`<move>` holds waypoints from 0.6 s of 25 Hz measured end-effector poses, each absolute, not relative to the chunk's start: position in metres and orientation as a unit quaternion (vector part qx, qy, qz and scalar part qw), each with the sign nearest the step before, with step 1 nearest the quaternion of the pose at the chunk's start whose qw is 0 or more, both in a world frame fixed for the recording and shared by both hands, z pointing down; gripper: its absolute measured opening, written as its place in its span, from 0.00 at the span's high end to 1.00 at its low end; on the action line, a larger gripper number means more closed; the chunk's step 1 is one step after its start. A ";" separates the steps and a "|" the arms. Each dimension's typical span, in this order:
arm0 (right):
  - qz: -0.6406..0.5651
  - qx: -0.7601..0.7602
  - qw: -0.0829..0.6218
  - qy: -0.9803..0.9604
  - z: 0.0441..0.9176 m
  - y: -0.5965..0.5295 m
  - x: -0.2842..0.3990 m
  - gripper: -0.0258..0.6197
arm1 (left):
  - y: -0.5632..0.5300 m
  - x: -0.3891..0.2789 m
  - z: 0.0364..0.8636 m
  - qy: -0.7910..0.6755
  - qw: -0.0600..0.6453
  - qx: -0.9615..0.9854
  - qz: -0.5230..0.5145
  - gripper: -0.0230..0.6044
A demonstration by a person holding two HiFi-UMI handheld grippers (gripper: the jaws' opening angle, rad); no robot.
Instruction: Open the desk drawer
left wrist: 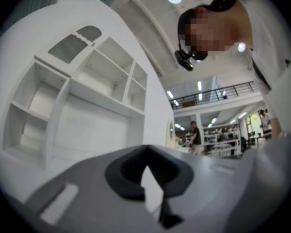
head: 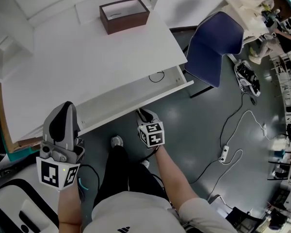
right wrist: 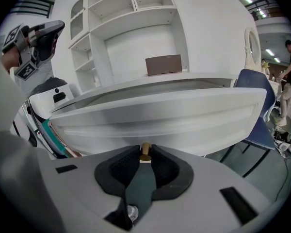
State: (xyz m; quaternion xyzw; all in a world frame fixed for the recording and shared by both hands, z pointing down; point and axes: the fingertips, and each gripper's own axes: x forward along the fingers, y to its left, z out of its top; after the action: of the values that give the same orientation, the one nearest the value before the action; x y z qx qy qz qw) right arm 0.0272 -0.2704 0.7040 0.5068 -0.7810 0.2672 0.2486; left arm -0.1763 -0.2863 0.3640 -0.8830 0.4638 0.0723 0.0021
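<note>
**Head view.** We see the white desk (head: 87, 57) filling the upper left. Its drawer (head: 131, 106) stands partly out along the desk's near edge, with the front running from 8 o'clock toward 2 o'clock. A loop of black cable (head: 156, 76) lies inside the drawer's exposed right end. A brown box (head: 124, 14) sits on the desktop at 12 o'clock. A blue chair (head: 216, 45) stands at 2 o'clock, apart from the drawer. The right gripper (head: 144, 114) meets the drawer front just below the frame's centre. The left gripper (head: 65, 106) hangs at 8 o'clock, touching nothing that we can see.

**Right gripper view.** The drawer front spans the frame. At 6 o'clock the jaws are clamped on its small brass knob (right wrist: 145, 154), one pad pressing on each side.

**Left gripper view.** We see the jaws brought together with nothing between them. Beyond them, at 10 o'clock, rises a white shelf unit (left wrist: 87, 96).
</note>
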 end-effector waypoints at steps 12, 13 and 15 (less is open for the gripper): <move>0.269 0.503 0.253 -0.782 0.703 -0.236 0.038 0.85 | -0.259 -0.169 0.353 0.471 0.009 -0.879 0.080 0.96; 0.269 0.502 0.254 -0.782 0.703 -0.234 0.038 0.85 | -0.256 -0.169 0.353 0.472 0.009 -0.878 0.080 0.96; 0.267 0.501 0.255 -0.783 0.704 -0.230 0.040 0.85 | -0.251 -0.168 0.353 0.474 0.010 -0.877 0.081 0.96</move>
State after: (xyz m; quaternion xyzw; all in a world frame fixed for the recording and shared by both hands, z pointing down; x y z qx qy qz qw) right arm 0.0398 -0.2295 0.7037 0.5010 -0.7826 0.2675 0.2550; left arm -0.1684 -0.2512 0.3526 -0.8768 0.4740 0.0809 0.0105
